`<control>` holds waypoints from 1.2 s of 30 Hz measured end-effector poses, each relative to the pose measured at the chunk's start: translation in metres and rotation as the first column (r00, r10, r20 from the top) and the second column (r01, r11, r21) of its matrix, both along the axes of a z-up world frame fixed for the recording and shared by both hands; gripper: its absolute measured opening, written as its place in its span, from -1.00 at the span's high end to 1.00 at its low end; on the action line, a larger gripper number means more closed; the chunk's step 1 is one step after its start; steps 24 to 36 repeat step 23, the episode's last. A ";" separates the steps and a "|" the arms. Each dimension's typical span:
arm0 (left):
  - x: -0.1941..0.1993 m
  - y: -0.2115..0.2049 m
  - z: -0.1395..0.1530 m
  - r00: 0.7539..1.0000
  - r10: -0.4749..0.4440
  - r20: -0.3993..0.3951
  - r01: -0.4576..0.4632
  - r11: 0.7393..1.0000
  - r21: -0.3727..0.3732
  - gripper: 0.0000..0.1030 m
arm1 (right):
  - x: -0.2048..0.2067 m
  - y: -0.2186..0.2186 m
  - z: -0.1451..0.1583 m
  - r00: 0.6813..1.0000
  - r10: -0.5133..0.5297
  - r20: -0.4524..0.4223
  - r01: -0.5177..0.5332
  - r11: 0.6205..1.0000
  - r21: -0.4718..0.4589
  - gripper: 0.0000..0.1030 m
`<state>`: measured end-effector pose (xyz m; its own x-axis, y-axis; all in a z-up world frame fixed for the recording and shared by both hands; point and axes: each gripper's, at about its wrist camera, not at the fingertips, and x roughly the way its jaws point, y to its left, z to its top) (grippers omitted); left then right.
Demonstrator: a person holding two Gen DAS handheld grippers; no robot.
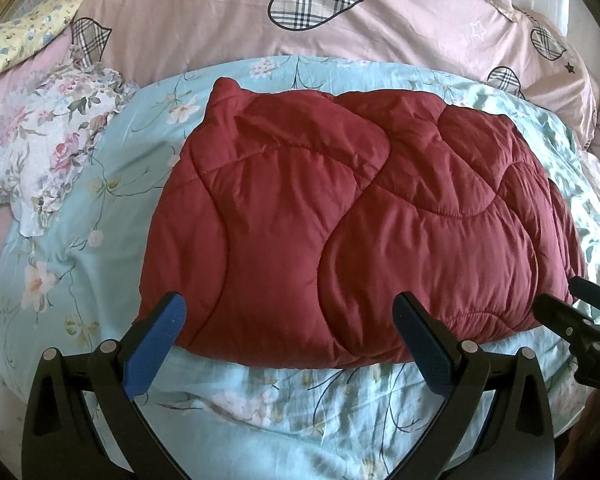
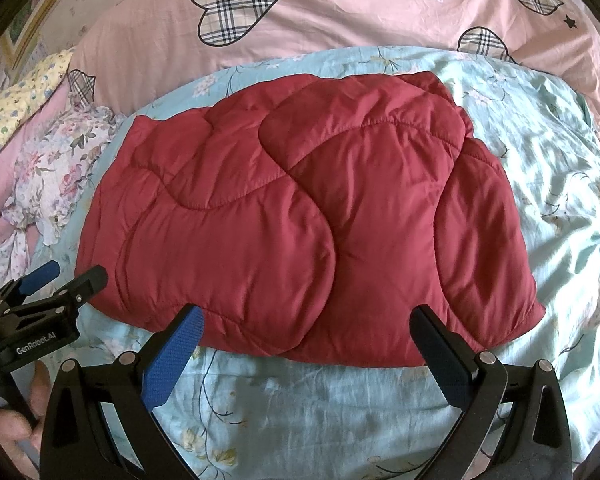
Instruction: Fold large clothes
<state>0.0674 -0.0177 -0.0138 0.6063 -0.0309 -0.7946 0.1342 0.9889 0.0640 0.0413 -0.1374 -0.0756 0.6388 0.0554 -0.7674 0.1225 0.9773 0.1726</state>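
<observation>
A dark red quilted jacket (image 1: 340, 220) lies folded into a thick bundle on the light blue floral sheet (image 1: 260, 400). My left gripper (image 1: 290, 308) hovers open just in front of its near edge, nothing between the blue-padded fingers. It shows again at the left edge of the right wrist view, left gripper (image 2: 72, 274), also open. My right gripper (image 2: 306, 318) stands open before the jacket (image 2: 300, 216), toward its near right part, holding nothing. In the left wrist view the right gripper (image 1: 560, 300) is near the jacket's right corner.
A pink duvet with plaid hearts (image 1: 228, 20) is heaped behind the jacket. A floral frilled pillow (image 1: 48, 140) and a yellow patterned cloth (image 1: 24, 36) lie at the left. A hand (image 2: 16, 424) holds the left gripper's handle. Blue sheet (image 2: 560, 200) spreads to the right.
</observation>
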 end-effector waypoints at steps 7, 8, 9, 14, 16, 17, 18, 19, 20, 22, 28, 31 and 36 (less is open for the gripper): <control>0.001 0.000 0.001 1.000 0.001 0.001 -0.001 1.000 0.002 -1.00 | 0.000 -0.001 0.000 1.000 0.000 0.000 0.000 1.000 0.002 -1.00; 0.001 0.000 0.001 1.000 0.000 0.001 0.000 1.000 0.000 -1.00 | 0.000 -0.001 0.000 1.000 0.001 0.000 -0.001 1.000 0.003 -1.00; 0.000 -0.001 0.001 1.000 0.001 0.003 -0.001 1.000 0.003 -1.00 | 0.000 -0.001 0.000 1.000 0.001 0.001 -0.001 1.000 0.004 -1.00; 0.003 0.000 0.000 1.000 0.004 0.002 -0.004 1.000 0.005 -1.00 | 0.001 -0.004 0.000 1.000 -0.002 0.004 0.002 1.000 0.004 -1.00; 0.004 0.001 -0.001 1.000 0.007 0.000 -0.007 1.000 0.001 -1.00 | 0.003 -0.005 0.000 1.000 -0.005 0.004 0.005 1.000 0.001 -1.00; 0.005 0.002 -0.001 1.000 0.007 -0.001 -0.007 1.000 -0.003 -1.00 | 0.004 -0.005 0.000 1.000 -0.005 0.003 0.005 1.000 0.000 -1.00; 0.006 0.003 -0.002 1.000 0.008 -0.002 -0.008 1.000 -0.006 -1.00 | 0.005 -0.005 -0.001 1.000 -0.005 0.000 0.005 1.000 -0.001 -1.00; 0.007 0.004 -0.003 1.000 0.010 -0.004 -0.010 1.000 -0.003 -1.00 | 0.006 -0.006 -0.001 1.000 -0.003 -0.001 0.003 1.000 0.001 -1.00; 0.008 0.004 -0.004 1.000 0.010 -0.006 -0.010 1.000 -0.001 -1.00 | 0.006 -0.006 -0.001 1.000 -0.002 -0.001 0.002 1.000 0.002 -1.00; 0.010 0.004 -0.006 1.000 0.005 -0.013 -0.005 1.000 -0.002 -1.00 | 0.007 -0.006 -0.002 1.000 0.003 0.000 -0.003 1.000 0.004 -1.00; 0.010 0.004 -0.007 1.000 0.000 -0.015 0.000 1.000 -0.009 -1.00 | 0.007 -0.007 -0.003 1.000 0.006 0.000 -0.006 1.000 0.005 -1.00; 0.010 0.004 -0.007 1.000 0.000 -0.015 0.000 1.000 -0.009 -1.00 | 0.007 -0.007 -0.003 1.000 0.006 0.000 -0.006 1.000 0.005 -1.00; 0.010 0.004 -0.007 1.000 0.000 -0.015 0.000 1.000 -0.009 -1.00 | 0.007 -0.007 -0.003 1.000 0.006 0.000 -0.006 1.000 0.005 -1.00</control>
